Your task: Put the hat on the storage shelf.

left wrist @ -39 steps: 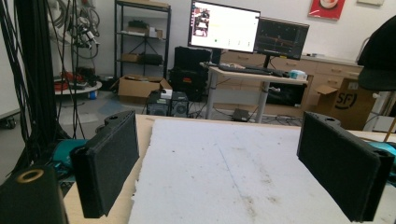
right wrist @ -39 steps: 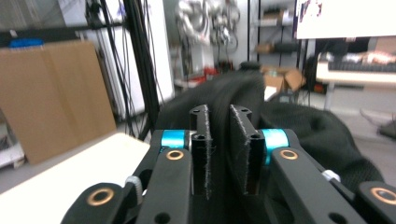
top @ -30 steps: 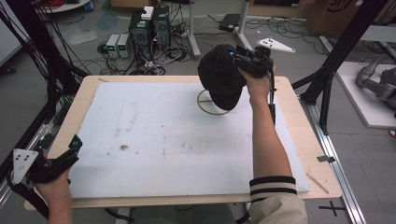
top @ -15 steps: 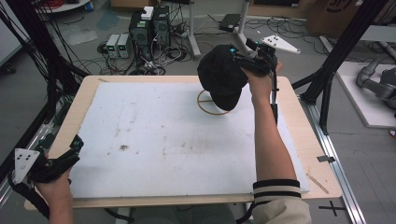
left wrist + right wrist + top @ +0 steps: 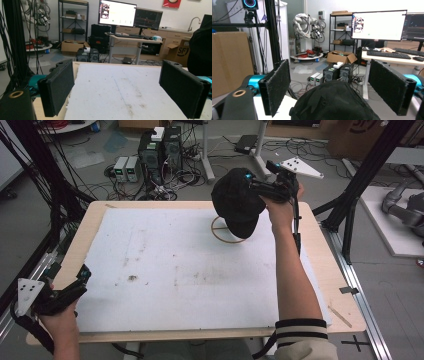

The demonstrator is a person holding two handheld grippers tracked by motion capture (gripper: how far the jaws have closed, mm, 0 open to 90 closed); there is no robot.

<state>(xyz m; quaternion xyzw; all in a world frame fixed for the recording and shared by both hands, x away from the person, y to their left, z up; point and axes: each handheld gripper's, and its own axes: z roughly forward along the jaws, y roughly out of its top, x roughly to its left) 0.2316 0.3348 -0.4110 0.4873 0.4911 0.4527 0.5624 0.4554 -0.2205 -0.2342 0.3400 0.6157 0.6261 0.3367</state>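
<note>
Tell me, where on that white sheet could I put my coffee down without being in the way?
Most of the white sheet lies bare: the whole middle and left, between the left hand-held gripper at the near-left corner and the forearm along the right. It is crowded only at the far right, where the black cap sits over a wooden ring stand.

A light wooden desk (image 5: 330, 285) carries a stained white foam sheet (image 5: 190, 270). Beyond it on the grey floor stand two black computer towers (image 5: 161, 145), small white boxes (image 5: 126, 168) and tangled black cables (image 5: 175, 180).
</note>
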